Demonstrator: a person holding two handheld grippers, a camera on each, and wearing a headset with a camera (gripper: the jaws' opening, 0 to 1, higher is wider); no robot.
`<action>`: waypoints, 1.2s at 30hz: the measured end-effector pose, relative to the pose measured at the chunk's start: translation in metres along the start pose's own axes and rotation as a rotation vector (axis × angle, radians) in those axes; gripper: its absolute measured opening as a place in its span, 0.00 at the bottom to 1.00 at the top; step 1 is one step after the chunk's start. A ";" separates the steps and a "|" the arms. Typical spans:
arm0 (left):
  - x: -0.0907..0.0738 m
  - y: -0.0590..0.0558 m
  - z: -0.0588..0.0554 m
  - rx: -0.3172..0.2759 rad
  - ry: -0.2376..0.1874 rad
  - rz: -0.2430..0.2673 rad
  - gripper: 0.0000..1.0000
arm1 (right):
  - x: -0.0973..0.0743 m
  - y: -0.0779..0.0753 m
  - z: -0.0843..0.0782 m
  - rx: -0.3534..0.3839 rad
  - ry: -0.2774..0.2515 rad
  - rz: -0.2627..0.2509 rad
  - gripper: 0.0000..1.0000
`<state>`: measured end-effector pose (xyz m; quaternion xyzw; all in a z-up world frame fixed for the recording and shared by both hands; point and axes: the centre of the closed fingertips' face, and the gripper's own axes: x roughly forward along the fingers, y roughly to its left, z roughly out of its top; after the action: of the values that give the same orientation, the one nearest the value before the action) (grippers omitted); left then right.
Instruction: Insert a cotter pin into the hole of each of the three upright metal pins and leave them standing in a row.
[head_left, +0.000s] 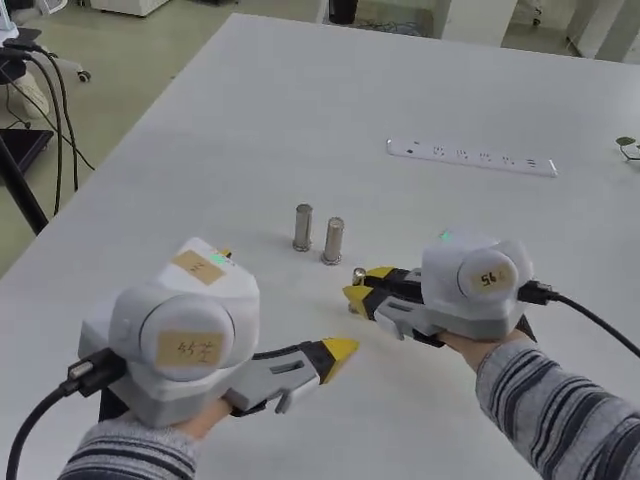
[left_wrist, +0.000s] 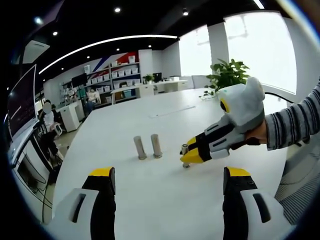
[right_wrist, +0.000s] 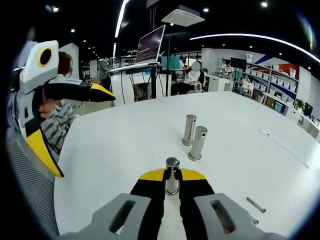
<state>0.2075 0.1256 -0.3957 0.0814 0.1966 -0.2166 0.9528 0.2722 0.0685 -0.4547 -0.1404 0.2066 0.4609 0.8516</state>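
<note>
Clamping the third metal pin (right_wrist: 172, 172) upright, the right gripper (right_wrist: 172, 186) could tip it into the nearest standing pin (right_wrist: 198, 142) on release, while the left gripper (left_wrist: 168, 176) jaws gape empty.

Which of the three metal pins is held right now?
The nearest pin, clamped upright in the right hand-held gripper. The middle pin and far pin stand free, close together, farther out on the table.

A power strip (head_left: 470, 157) lies far out on my white desk (head_left: 250, 120), a leafy plant (left_wrist: 227, 75) beyond.
</note>
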 end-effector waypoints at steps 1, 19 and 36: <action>0.000 0.000 0.000 0.000 0.000 0.000 0.88 | -0.002 0.000 -0.002 0.001 0.002 0.000 0.04; 0.001 -0.004 -0.002 0.018 0.013 -0.015 0.87 | -0.012 -0.002 -0.013 -0.011 0.010 0.010 0.05; 0.002 -0.007 -0.002 0.014 0.011 -0.025 0.86 | -0.018 -0.004 -0.022 -0.043 0.052 -0.004 0.14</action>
<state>0.2053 0.1192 -0.3987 0.0867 0.2016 -0.2292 0.9483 0.2621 0.0438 -0.4653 -0.1709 0.2184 0.4598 0.8436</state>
